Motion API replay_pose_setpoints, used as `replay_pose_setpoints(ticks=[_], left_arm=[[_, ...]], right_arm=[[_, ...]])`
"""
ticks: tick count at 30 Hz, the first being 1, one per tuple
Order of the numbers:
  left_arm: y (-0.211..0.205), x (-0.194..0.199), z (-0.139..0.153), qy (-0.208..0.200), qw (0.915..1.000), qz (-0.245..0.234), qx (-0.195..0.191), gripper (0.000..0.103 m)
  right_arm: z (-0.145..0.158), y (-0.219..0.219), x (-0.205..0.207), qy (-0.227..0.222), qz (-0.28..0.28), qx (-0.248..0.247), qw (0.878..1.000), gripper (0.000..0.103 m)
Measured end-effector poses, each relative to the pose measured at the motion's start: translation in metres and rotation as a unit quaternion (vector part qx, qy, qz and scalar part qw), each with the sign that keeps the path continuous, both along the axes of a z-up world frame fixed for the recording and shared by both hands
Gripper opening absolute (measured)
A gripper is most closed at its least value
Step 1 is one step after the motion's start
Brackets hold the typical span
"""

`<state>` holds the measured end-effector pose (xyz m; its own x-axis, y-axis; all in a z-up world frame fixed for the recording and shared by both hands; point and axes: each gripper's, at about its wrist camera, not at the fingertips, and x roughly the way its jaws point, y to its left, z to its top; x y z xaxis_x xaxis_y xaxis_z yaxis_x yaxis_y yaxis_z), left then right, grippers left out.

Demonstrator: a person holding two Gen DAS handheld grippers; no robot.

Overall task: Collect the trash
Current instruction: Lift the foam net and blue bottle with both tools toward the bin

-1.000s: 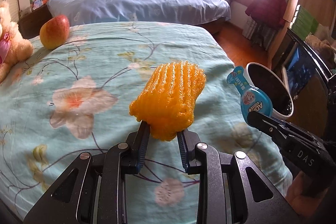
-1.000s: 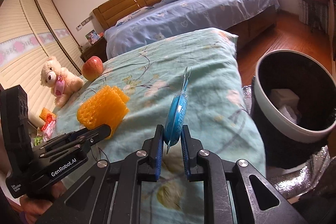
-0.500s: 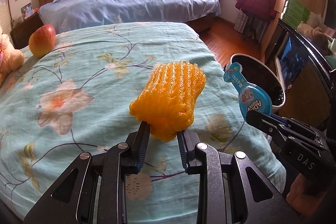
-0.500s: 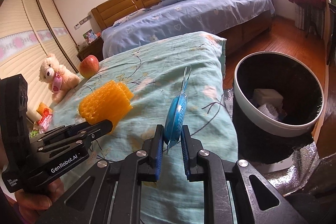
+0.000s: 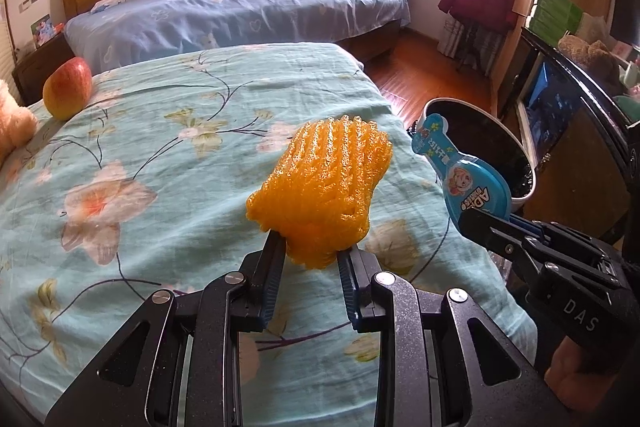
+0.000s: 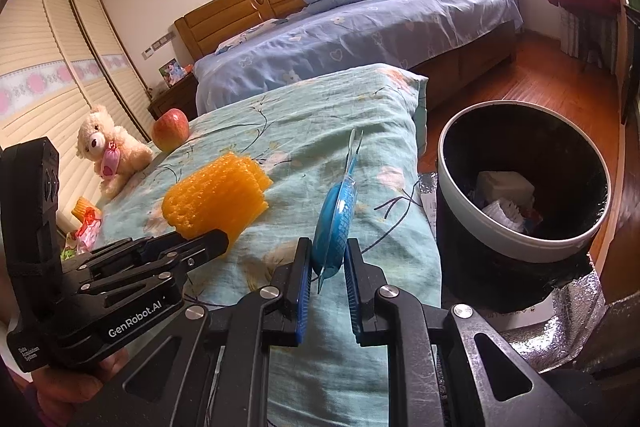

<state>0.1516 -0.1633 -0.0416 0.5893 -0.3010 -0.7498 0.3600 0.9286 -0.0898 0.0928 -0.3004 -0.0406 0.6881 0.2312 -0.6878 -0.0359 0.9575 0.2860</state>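
Note:
An orange foam fruit net (image 5: pixel 324 195) is pinched at its lower end by my left gripper (image 5: pixel 312 247), which holds it above the floral bedspread (image 5: pixel 160 155). My right gripper (image 6: pixel 325 255) is shut on a flat blue plastic package (image 6: pixel 336 219), seen edge-on between its pads; the left wrist view shows that blue package (image 5: pixel 460 175) from the side with a cartoon label. The same orange net (image 6: pixel 218 199) and left gripper (image 6: pixel 200 241) appear at the left of the right wrist view. A black trash bin (image 6: pixel 520 243) with a pale rim stands on the floor beside the bed, holding crumpled paper.
A red-yellow apple (image 5: pixel 66 89) and a teddy bear (image 6: pixel 106 149) rest on the bedspread's far left. Small wrappers (image 6: pixel 86 223) lie near the bed's left edge. A blue-covered bed (image 5: pixel 240 11) stands behind. Foil sheet (image 6: pixel 568 323) lies under the bin; a dark cabinet (image 5: pixel 580 131) stands at the right.
Both grippers have drifted sideways toward the bin with their items still held; the bin now looms nearer in both views and the apple has slid toward the left edge.

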Motion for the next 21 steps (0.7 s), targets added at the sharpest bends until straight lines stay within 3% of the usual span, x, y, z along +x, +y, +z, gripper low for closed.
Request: replay_pose_setpoints(ticks=[21], left_arm=[[-0.04, 0.0, 0.001, 0.004, 0.9991, -0.042, 0.001, 0.025]], right_arm=[[0.001, -0.028, -0.007, 0.002, -0.027, -0.007, 1.0, 0.016]])
